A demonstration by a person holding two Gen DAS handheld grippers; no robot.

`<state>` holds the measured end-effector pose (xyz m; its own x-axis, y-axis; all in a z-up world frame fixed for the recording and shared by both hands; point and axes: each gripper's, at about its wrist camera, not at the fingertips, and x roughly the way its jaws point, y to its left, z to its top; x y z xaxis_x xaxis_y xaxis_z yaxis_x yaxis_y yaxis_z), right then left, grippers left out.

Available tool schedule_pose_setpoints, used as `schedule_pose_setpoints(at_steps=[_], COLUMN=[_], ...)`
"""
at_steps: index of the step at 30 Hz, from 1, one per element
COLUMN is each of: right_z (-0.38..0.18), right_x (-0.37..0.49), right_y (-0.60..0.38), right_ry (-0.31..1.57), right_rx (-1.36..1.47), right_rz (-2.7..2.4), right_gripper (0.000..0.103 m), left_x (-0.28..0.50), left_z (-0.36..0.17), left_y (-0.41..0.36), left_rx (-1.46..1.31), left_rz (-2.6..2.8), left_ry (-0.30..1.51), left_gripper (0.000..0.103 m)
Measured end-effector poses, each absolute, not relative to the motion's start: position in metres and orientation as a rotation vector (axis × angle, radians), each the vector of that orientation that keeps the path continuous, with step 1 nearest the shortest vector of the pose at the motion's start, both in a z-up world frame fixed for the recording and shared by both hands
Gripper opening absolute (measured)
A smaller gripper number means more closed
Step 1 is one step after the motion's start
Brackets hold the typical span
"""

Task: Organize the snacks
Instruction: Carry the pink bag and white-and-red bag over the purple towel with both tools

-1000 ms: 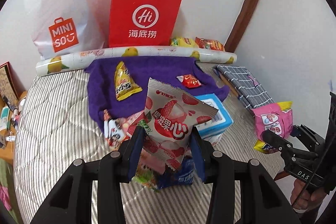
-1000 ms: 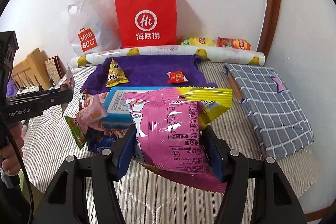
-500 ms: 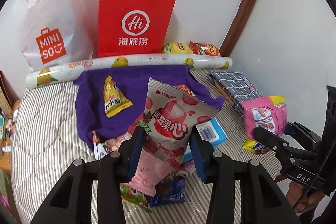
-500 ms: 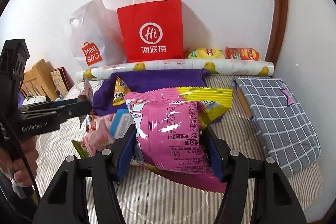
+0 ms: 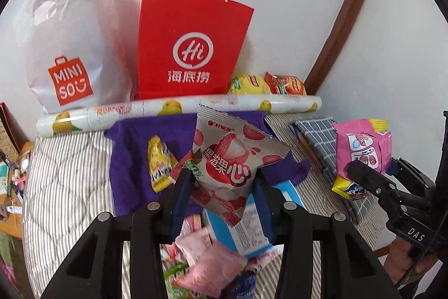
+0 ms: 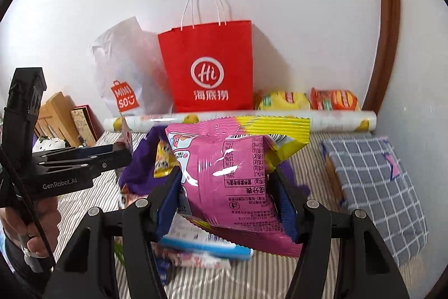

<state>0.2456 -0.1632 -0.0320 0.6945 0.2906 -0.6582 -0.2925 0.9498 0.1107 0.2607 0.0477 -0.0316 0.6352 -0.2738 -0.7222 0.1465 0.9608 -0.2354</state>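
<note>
Left-wrist view: both claws, gripping lychee packet [image 5: 226, 161] and pink bag [image 6: 235, 173], seemingly rose.

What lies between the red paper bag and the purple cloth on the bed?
A fruit-printed white roll lies between the red paper bag and the purple cloth, clearest in the left wrist view.

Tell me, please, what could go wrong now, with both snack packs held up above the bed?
1. The left gripper pinches only the lychee pack's lower end; it could slip out.
2. The pink pack is puffy between the right gripper's fingers; squeezing may burst it.
3. The red bag stands unsupported and could tip.
</note>
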Motion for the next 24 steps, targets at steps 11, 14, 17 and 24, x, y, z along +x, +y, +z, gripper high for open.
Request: schedule_pose_setpoints(at_steps=[11, 14, 17, 24], right_z=[-0.034, -0.035, -0.038, -0.055], right_x=[0.302, 0.315, 0.329, 0.362], right_y=[-0.158, -0.151, -0.143, -0.126], right_ry=[0.762, 0.769, 0.776, 0.799], right_rx=[-0.022, -0.043, -0.068, -0.068], right_rz=[0.316, 0.325, 0.343, 0.395], right_gripper=[0.062, 0.062, 0.062, 0.062], left_x=[0.317, 0.330, 0.342, 0.362], left_z=[-0.023, -0.022, -0.026, -0.047], left_y=[0.053, 0.053, 0.055, 0.069], left_rx=[-0.188, -0.184, -0.186, -0.198], left_rz=[-0.235, -0.234, -0.236, -0.186], left_ry=[0.840, 0.830, 0.832, 0.879], left_gripper=[0.042, 0.042, 0.042, 0.042])
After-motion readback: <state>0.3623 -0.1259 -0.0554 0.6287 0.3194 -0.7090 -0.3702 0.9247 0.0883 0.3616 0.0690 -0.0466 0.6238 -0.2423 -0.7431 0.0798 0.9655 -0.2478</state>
